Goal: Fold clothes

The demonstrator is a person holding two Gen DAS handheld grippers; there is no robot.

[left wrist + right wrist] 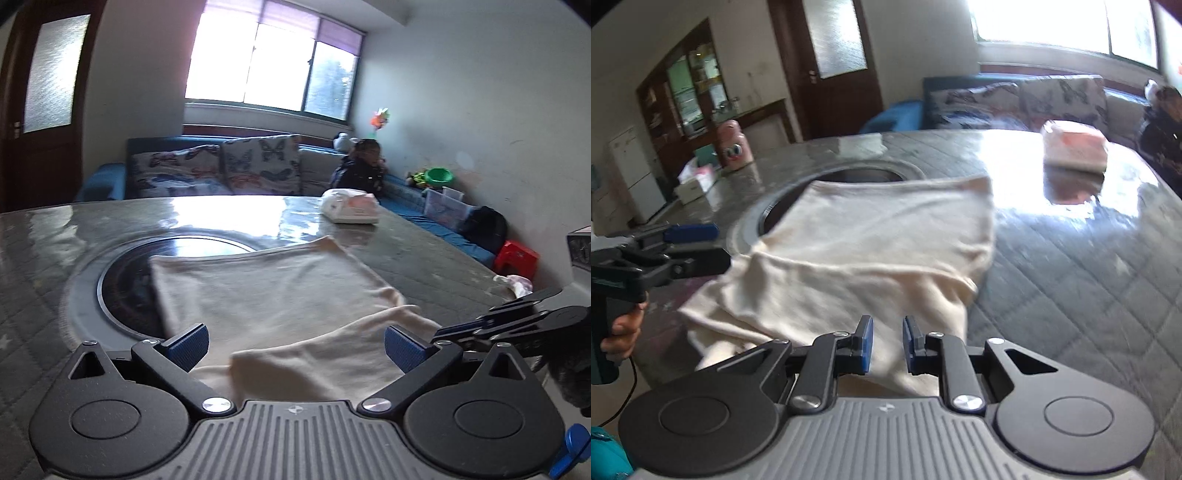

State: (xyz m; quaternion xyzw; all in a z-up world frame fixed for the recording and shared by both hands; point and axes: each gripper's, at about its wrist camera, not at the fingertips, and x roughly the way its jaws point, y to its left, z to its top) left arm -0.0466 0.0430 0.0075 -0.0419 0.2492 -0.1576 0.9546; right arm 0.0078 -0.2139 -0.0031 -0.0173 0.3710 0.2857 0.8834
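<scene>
A cream garment (273, 291) lies spread on the grey quilted table (33, 258), partly over a round dark inset (125, 280). Its near edge is folded over into a flap (332, 354). My left gripper (295, 343) is open and wide, hovering just above that near flap with nothing between the pads. In the right wrist view the garment (871, 251) hangs over the table's near edge. My right gripper (887, 345) has its jaws a narrow gap apart over the hanging cloth; no cloth shows pinched between them. The left gripper also shows at the left of that view (683, 254).
A white and pink packet (351, 206) sits at the far side of the table. A blue sofa with butterfly cushions (218, 170) and a seated child (362, 166) are behind it. A red stool (515, 258) stands at the right.
</scene>
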